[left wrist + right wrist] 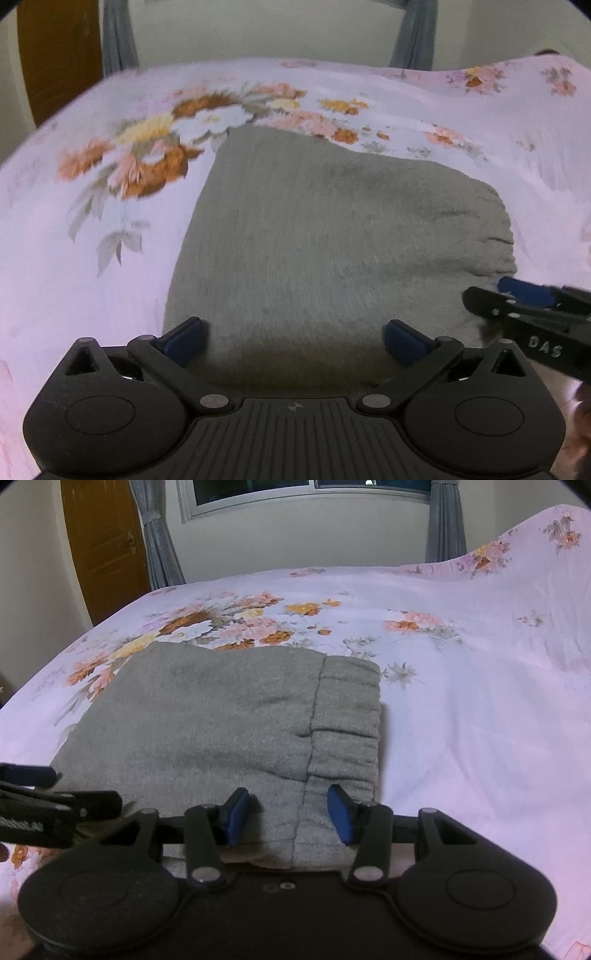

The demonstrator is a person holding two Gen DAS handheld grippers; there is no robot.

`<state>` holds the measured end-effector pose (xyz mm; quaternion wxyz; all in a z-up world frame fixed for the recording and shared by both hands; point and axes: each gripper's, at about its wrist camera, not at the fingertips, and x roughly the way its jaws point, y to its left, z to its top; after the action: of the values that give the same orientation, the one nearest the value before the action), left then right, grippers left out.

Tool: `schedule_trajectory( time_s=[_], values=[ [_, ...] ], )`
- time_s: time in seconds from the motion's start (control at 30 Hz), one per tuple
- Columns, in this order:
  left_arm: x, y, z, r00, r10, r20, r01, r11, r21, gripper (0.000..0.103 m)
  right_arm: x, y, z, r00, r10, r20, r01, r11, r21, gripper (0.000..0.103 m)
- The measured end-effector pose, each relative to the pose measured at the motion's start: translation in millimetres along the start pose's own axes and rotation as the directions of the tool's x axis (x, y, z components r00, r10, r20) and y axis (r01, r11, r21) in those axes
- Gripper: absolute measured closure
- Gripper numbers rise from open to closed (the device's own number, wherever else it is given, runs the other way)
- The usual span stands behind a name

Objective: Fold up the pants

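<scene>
Grey pants (332, 236), folded into a compact rectangle, lying flat on a pink floral bedsheet (92, 258) spread over a bed. Elastic waistband (347, 720) along the right edge of the bundle, gathered in soft ridges.

Left gripper (293, 339) at the near edge of the pants, blue-padded fingers (184, 338) spread wide, nothing pinched between them, grey cloth visible in the gap. Right gripper (288, 818) just beside it, over the waistband end of the near edge, blue fingers (341, 816) partly apart with cloth lying between them; whether the pads press the fabric, cannot tell. Each gripper visible at the edge of the other's view, close together along the same near side of the bundle.

Beyond the bed: brown wooden door (103, 546) at left, grey curtains (162, 542) flanking a window (303, 494) on a pale wall. Left view slightly blurred.
</scene>
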<state>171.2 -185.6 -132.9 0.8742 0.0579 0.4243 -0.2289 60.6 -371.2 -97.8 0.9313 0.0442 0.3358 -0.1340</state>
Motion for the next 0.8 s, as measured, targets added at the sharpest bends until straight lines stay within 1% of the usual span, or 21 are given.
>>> schedule_trajectory(
  time_s=[0.1,0.13,0.17,0.2,0.23,0.3,0.37,0.47,0.6,0.7,0.73,0.8],
  values=[
    [-5,11,-3,0.997,-0.074,0.012,0.074,0.993,-0.093,0.000,0,1,-1,1.000,-0.005,0.006,0.005,1.000,-0.002,0.054],
    [-7,15,-3,0.994,-0.110,0.019,0.112,0.987,-0.112,0.000,0,1,-1,1.000,-0.007,0.007,0.007,1.000,-0.002,0.054],
    [-8,18,-6,0.990,-0.135,0.047,0.141,0.979,-0.145,0.000,-1,1,-1,1.000,-0.009,0.009,0.009,1.000,-0.002,0.054],
    [-8,18,-7,0.993,-0.111,0.050,0.118,0.979,-0.167,0.000,-1,2,0,1.000,-0.009,0.010,0.009,1.000,-0.004,0.052],
    [-6,14,-7,0.995,-0.086,0.040,0.091,0.984,-0.155,0.000,-2,3,0,1.000,-0.008,0.010,0.008,1.000,-0.010,0.050],
    [-5,-1,-8,1.000,-0.013,0.025,0.015,0.998,-0.066,0.000,-4,9,2,1.000,-0.021,0.010,0.022,0.999,-0.047,0.047],
    [-7,-9,-10,0.999,0.031,0.031,-0.031,0.999,-0.019,0.000,-8,13,2,0.999,-0.031,0.024,0.033,0.998,-0.053,0.046],
    [-10,-9,-9,0.997,0.061,0.040,-0.061,0.998,-0.016,0.000,-17,12,3,0.998,-0.038,0.050,0.039,0.999,-0.012,0.047],
    [-21,-12,-7,0.992,0.106,0.063,-0.107,0.994,0.011,0.000,-28,16,2,0.995,-0.064,0.080,0.066,0.998,-0.021,0.044],
    [-31,-13,-8,0.989,0.124,0.085,-0.128,0.991,0.035,0.000,-37,19,1,0.991,-0.078,0.106,0.079,0.997,-0.010,0.037],
    [-34,-13,-9,0.988,0.128,0.090,-0.132,0.990,0.042,0.000,-38,19,1,0.992,-0.082,0.100,0.083,0.997,-0.005,0.031],
    [-40,-14,-10,0.987,0.130,0.098,-0.136,0.989,0.052,0.000,-38,19,0,0.993,-0.094,0.079,0.094,0.996,-0.007,0.031]
  ],
)
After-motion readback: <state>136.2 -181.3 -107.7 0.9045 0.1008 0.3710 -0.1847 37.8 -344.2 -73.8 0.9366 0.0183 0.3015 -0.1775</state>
